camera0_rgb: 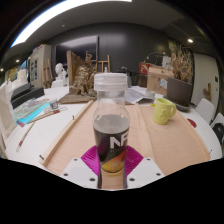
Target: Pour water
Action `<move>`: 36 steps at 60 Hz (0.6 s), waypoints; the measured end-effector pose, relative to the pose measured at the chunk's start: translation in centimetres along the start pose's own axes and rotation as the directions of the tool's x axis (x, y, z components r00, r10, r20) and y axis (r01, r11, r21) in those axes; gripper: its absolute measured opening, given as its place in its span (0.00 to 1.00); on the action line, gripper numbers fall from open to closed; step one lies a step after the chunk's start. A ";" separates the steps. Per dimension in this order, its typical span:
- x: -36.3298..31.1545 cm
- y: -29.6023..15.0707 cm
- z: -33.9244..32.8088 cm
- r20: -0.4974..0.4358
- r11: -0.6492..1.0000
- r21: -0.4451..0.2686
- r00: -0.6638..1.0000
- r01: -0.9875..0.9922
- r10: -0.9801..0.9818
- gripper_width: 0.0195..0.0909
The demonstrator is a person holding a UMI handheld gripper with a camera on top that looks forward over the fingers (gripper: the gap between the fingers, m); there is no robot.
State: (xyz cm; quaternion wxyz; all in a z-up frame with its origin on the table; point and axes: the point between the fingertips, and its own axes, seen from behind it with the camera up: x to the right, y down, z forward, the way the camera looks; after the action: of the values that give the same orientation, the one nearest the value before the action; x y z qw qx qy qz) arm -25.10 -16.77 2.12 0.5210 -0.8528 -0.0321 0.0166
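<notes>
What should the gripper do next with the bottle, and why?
Probably lift the bottle a little and carry it toward the green cup. The gripper seems to have its jaws pressed on the bottle's base, the bottle stands upright on the table, and the cup sits apart, ahead and to one side.

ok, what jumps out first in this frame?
A clear bottle with a white cap and dark label stands upright between the tool's pink-padded fingers, which look closed on its base. Beyond it to the right, a yellow-green mug sits on the pale table. Behind that, a cluttered workshop background.
</notes>
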 end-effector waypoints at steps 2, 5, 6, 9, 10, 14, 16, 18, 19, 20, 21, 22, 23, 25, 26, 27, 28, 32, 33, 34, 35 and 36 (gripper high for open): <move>0.0 -0.4 -0.1 -0.009 1.000 -0.003 1.000 0.019 -0.019 0.09; 0.3 -1.3 -0.2 -0.003 0.999 -0.002 0.999 0.040 -0.040 0.09; 0.3 -1.6 -0.2 -0.002 0.999 -0.002 0.999 0.042 -0.042 0.09; 0.1 -2.7 -0.1 0.006 0.999 0.001 0.999 0.042 -0.042 0.09; 0.1 -3.2 -0.1 0.007 0.999 0.002 0.999 0.042 -0.042 0.09; 0.1 -5.3 0.1 0.011 0.999 0.019 0.999 0.032 -0.032 0.09; 0.2 -6.5 0.3 0.015 0.999 0.029 1.000 0.016 -0.017 0.09; 0.3 -7.9 0.6 0.024 0.999 0.042 1.000 -0.011 0.010 0.09; 0.0 -8.6 0.7 0.026 0.999 0.046 0.999 -0.027 0.026 0.09; 0.3 -9.3 1.0 0.040 0.997 0.051 0.998 -0.052 0.050 0.09; 0.4 -10.0 1.2 0.048 0.996 0.058 0.996 -0.074 0.072 0.09; 0.5 -10.8 1.4 0.055 0.993 0.066 0.994 -0.098 0.094 0.09; 0.7 -11.6 1.6 0.063 0.990 0.073 0.991 -0.122 0.118 0.09; 0.7 -13.1 2.0 0.078 0.981 0.083 0.983 -0.173 0.167 0.09; 0.8 -14.0 2.2 0.087 0.976 0.086 0.977 -0.201 0.194 0.09; 1.0 -14.6 2.4 0.102 0.967 0.092 0.969 -0.236 0.227 0.09; 1.2 -15.4 2.6 0.114 0.958 0.096 0.959 -0.272 0.261 0.09; 1.9 -18.2 3.6 0.180 0.897 0.084 0.892 -0.435 0.415 0.09; 2.1 -19.0 3.8 0.192 0.874 0.077 0.868 -0.479 0.458 0.09; 2.1 -19.6 4.0 0.205 0.847 0.070 0.838 -0.527 0.505 0.09; 2.5 -20.0 4.3 0.226 0.814 0.057 0.801 -0.579 0.554 0.09; 2.8 -20.6 4.5 0.242 0.779 0.042 0.763 -0.625 0.599 0.09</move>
State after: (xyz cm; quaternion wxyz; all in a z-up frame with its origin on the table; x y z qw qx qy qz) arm -23.32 -3.17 18.35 0.5306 -0.7764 0.1931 0.2798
